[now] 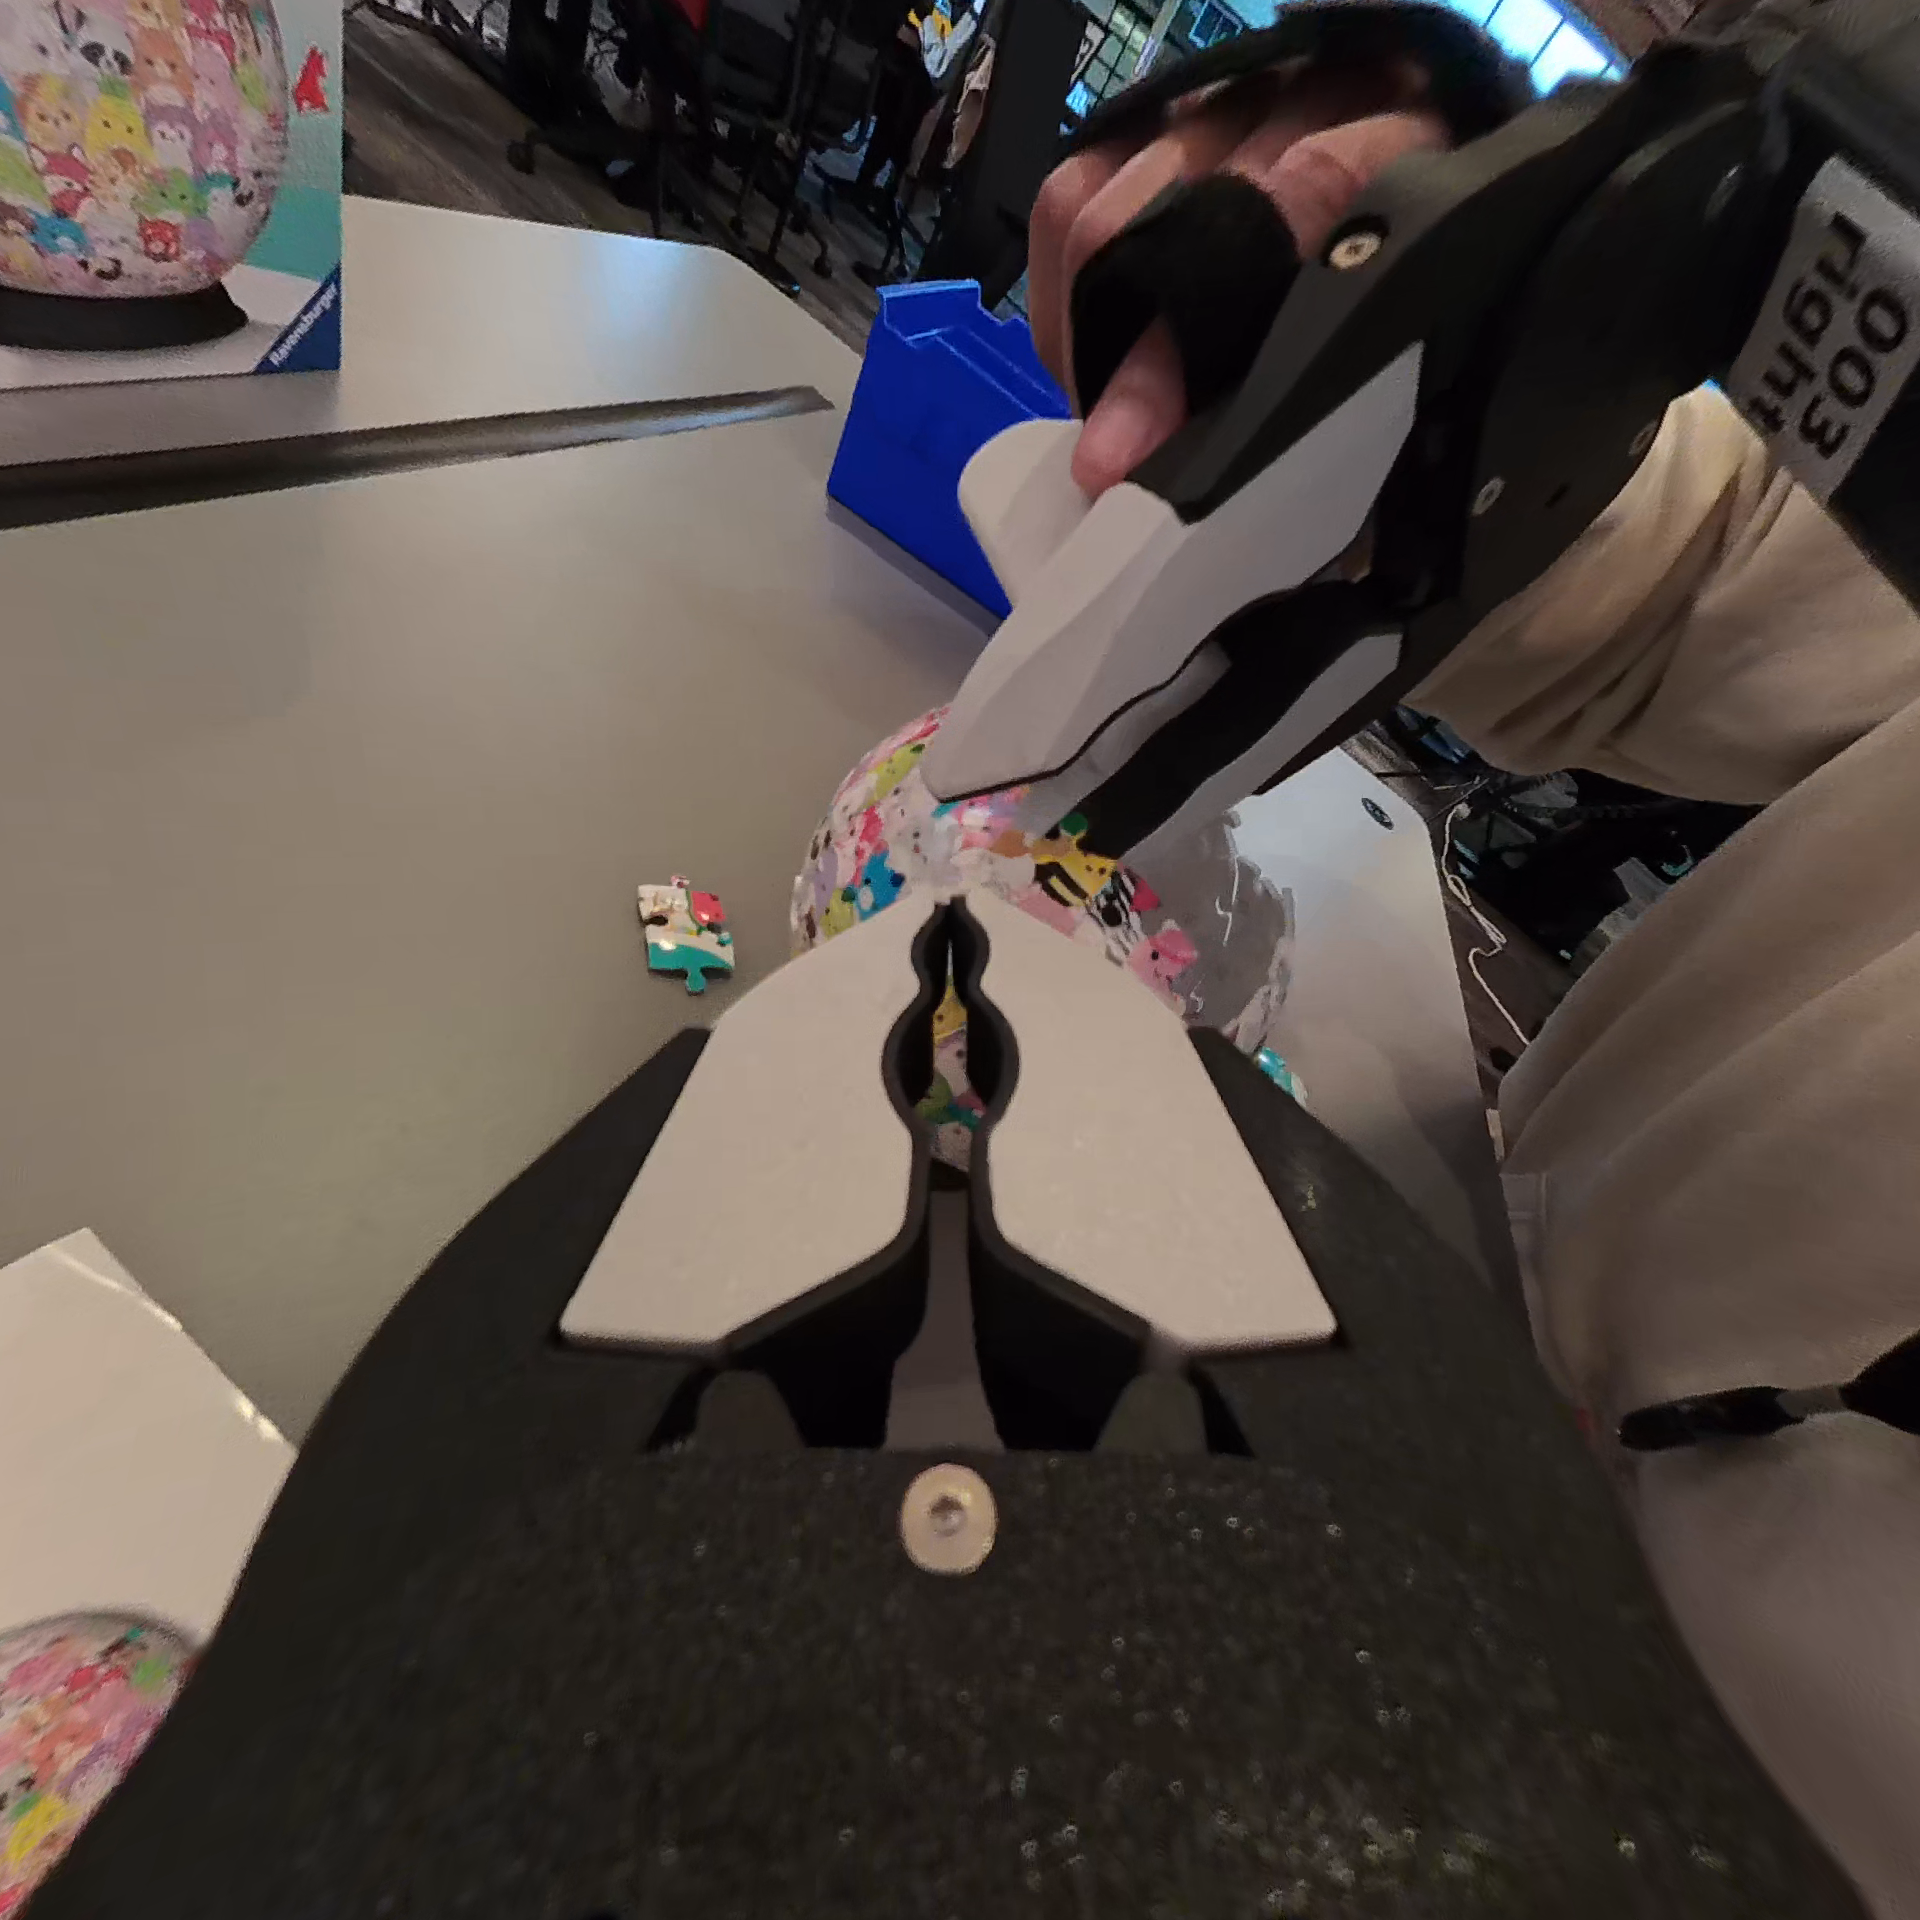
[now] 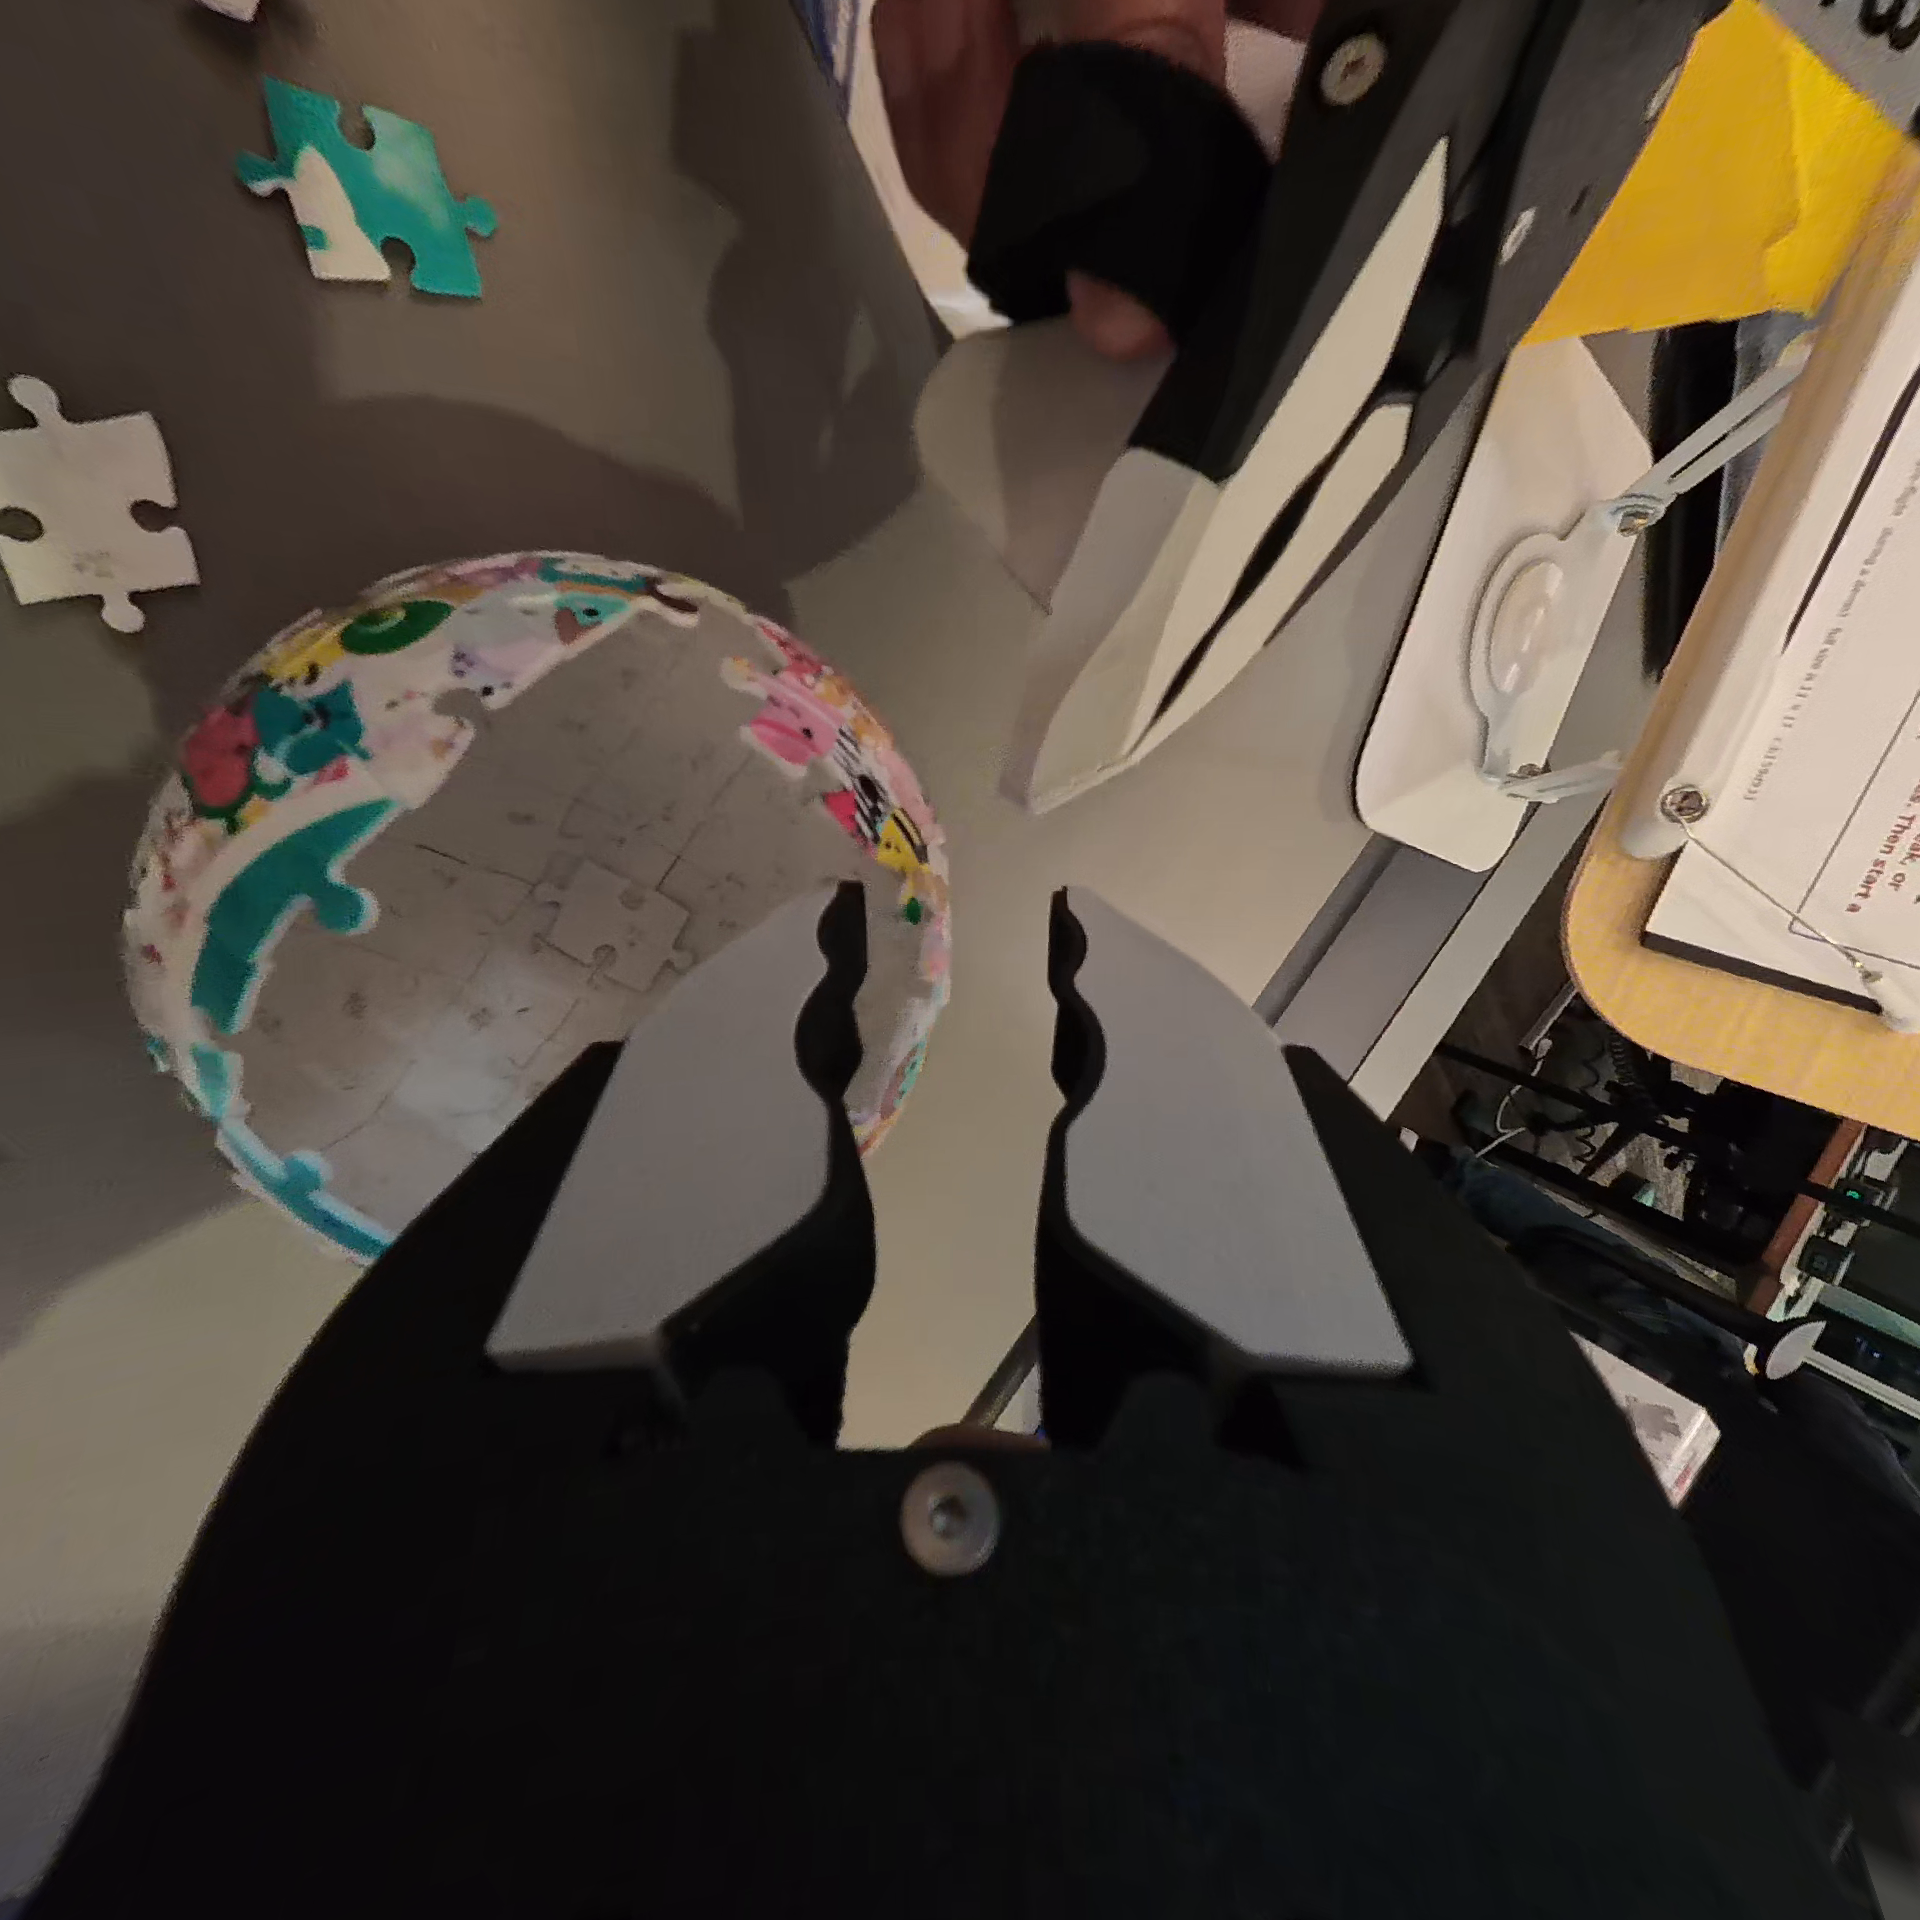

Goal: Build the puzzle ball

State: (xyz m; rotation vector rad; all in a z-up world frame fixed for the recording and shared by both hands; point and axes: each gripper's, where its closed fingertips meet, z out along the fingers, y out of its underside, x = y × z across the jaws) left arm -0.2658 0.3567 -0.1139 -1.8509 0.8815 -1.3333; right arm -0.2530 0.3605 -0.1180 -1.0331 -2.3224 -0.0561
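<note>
My puzzle ball [image 2: 540, 894] sits on the grey table [image 1: 312, 779], only partly built: a hollow shell whose outside is crowded with small cartoon animals in pink, yellow, teal and green. A wide gap in its wall shows the pale grey backs of the interlocked pieces inside, with jagged tabbed edges round the opening. My left gripper [image 1: 951, 909] has its fingers drawn together just in front of the ball; a sliver of colour shows through the slit, but I cannot tell whether they pinch anything. My right gripper [image 2: 956, 904] hangs above the ball's edge with its fingers spread and nothing between them. A teal loose piece [image 2: 369, 192] and a face-down white piece [image 2: 88, 504] lie on the table just beyond the ball.
</note>
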